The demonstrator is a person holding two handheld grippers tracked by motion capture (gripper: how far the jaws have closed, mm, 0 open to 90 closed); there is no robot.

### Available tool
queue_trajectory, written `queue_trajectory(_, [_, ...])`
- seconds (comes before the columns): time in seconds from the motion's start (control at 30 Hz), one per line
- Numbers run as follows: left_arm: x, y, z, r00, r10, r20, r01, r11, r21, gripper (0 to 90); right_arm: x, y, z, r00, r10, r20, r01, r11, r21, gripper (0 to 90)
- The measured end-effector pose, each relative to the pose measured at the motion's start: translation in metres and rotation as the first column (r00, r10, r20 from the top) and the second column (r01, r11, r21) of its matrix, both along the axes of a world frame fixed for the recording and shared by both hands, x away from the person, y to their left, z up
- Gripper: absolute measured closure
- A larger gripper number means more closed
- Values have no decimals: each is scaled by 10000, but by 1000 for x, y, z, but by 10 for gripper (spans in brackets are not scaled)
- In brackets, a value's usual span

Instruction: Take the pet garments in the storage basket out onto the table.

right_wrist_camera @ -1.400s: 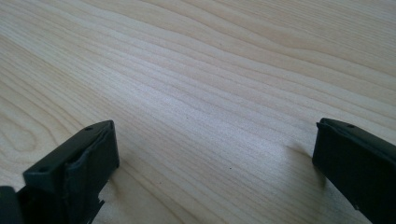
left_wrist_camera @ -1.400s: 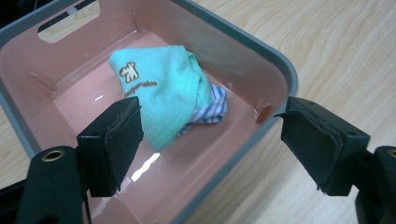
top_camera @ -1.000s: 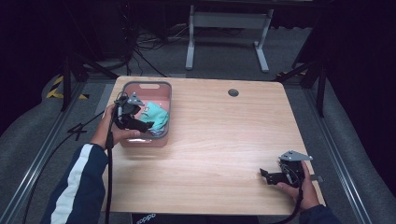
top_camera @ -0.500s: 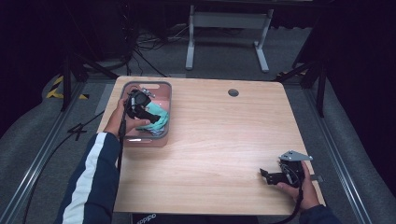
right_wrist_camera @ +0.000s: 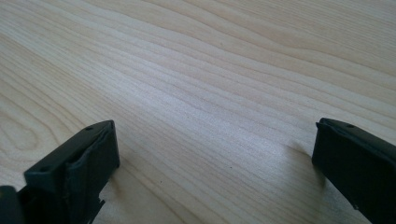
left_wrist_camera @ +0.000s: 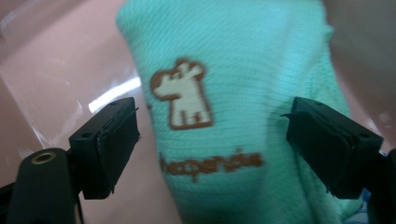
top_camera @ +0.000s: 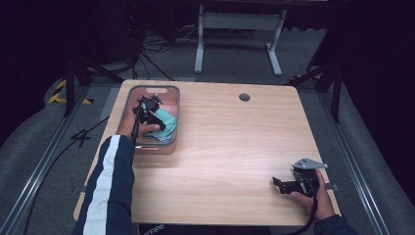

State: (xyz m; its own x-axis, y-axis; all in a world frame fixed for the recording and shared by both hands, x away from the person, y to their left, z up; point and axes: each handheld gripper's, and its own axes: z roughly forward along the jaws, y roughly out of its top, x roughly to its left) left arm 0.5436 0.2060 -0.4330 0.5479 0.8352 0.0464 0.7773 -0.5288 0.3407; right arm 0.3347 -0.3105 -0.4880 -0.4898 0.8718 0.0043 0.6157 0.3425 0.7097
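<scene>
High view, near edge: we are noting the right gripper [top_camera: 283,185] resting on the desk [top_camera: 235,147], jaws standing apart over bare wood, evidently parked while the other hand works. Farther back at the left, the left gripper [top_camera: 149,110] is reaching down into the pink bin [top_camera: 172,93]. Its jaws have just been opening and are straddling the mint-green sock [left_wrist_camera: 224,112] without pressing it, apparently lining up for a pick. The sock is lying inside the bin.

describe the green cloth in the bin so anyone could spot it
On the wooden table, find the pink bin at its far left. Inside lies a mint-green knit cloth, the one with a brown-and-white dog emblem and brown lettering.
</scene>
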Motion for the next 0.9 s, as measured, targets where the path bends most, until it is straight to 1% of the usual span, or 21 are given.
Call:
queue_trajectory(0.07, [1,-2,-1,9999,6,-113,-6,10000,3,184,0,0,0,10000,-2,-3,2,10000,1,8])
queue_trajectory(0.1, [2,-2,-2,9996,48,-277,-48,10000,4,186,0,0,0,10000,-7,-8,7,10000,6,8])
queue_trajectory(0.13, [2,-2,-3,9991,24,-433,-34,9997,-246,208,0,0,0,10000,-1,-2,1,10000,-1,8])
queue_trajectory(0.17, [2,-2,-3,9991,24,-433,-34,9997,-246,261,0,0,0,10000,-1,-2,1,10000,-1,8])
queue_trajectory(0.2, [3,-1,-3,9987,-50,-514,30,9993,-383,261,0,0,0,10000,-13,-14,13,10000,13,8])
queue_trajectory(0.23, [3,-1,-3,9982,-88,-585,60,9989,-470,295,0,0,0,10000,-8,-8,8,10000,5,8])
queue_trajectory(0.27, [4,-1,-3,9963,-224,-826,164,9972,-726,338,0,0,0,10000,-8,-6,8,10000,6,8])
queue_trajectory(0.3, [4,-1,-3,9955,-307,-895,230,9961,-851,407,0,0,0,10000,-12,-13,12,10000,13,8])
queue_trajectory(0.33, [4,-1,-2,9951,-372,-911,295,9960,-846,473,0,0,0,10000,-10,-12,10,10000,11,8])
queue_trajectory(0.4, [3,-1,-2,9928,-367,-1137,231,9927,-1185,545,0,0,0,10000,-12,-15,13,10000,13,8])
queue_trajectory(0.47, [3,-2,-1,9928,-471,-1105,336,9920,-1213,623,0,0,0,10000,-12,-13,12,10000,14,8])
queue_trajectory(0.5, [2,-2,0,9924,-529,-1115,400,9925,-1152,623,0,0,0,10000,-12,-13,12,10000,14,8])
queue_trajectory(0.53, [2,-3,1,9915,-657,-1120,541,9931,-1041,649,0,0,0,10000,-11,-12,11,10000,12,8])
queue_trajectory(0.57, [1,-4,2,9930,-584,-1028,477,9935,-1036,684,0,0,0,10000,-12,-13,12,10000,14,8])
queue_trajectory(0.6, [1,-4,4,9922,-715,-1025,625,9941,-883,721,0,0,0,10000,0,2,0,10000,-2,8])
queue_trajectory(0.63, [1,-5,4,9926,-689,-1003,608,9948,-814,721,0,0,0,10000,0,2,0,10000,-2,8])
queue_trajectory(0.67, [0,-6,7,9939,-738,-814,684,9954,-666,747,0,0,0,10000,0,0,0,10000,0,8])
queue_trajectory(0.7, [0,-6,7,9939,-738,-814,684,9954,-666,757,0,0,0,10000,0,0,0,10000,0,8])
queue_trajectory(0.73, [-2,-6,11,9947,-793,-656,750,9950,-666,765,0,0,0,10000,-1,1,1,10000,-2,8])
queue_trajectory(0.77, [-2,-6,11,9947,-793,-656,750,9950,-666,768,0,0,0,10000,-8,-9,8,10000,6,8])
queue_trajectory(0.9, [-7,-4,21,9962,-829,-275,803,9931,-857,775,0,0,0,10000,-2,-3,2,10000,2,8])
